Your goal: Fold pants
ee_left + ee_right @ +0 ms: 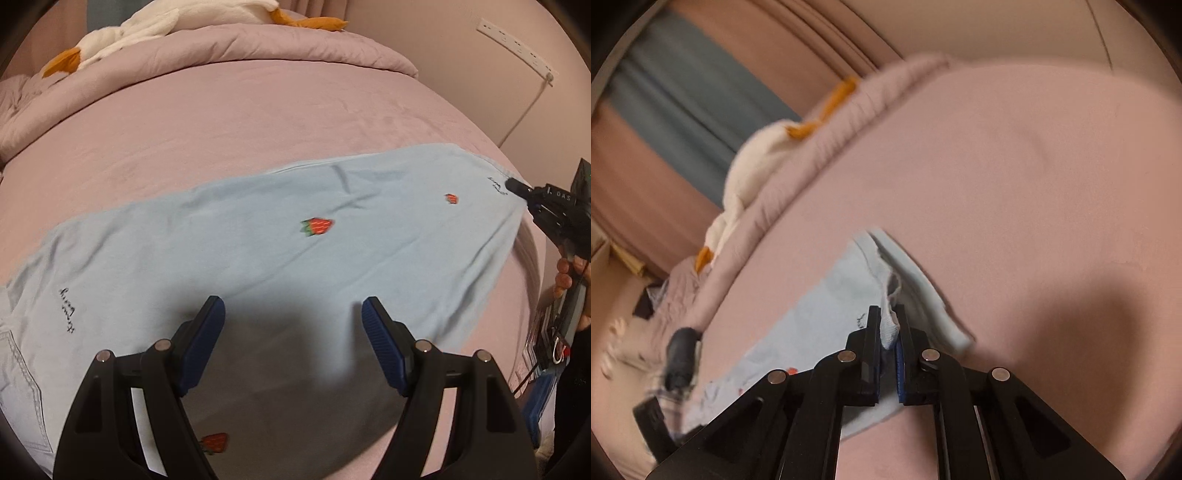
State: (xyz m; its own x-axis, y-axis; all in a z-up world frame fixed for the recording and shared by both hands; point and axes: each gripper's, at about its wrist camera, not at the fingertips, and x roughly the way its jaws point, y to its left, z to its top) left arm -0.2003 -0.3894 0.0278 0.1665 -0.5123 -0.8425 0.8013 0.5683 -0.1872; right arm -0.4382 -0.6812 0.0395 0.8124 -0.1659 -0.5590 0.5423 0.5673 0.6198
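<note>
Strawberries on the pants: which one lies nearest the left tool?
The strawberry low between the left tool's arms; the other two lie farther along the pants.

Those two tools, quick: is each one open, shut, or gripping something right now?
Left tool: open, holding nothing, above the pants.
Right tool: shut on the hem end of the pants.

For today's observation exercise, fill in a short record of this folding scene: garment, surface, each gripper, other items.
garment: light blue pants with strawberry prints, spread flat
surface: pink bed
left gripper: open, over the pants, holding nothing
right gripper: shut on the pants' hem
other items: white plush goose on a folded quilt; power strip on the wall
fold: not yet made
</note>
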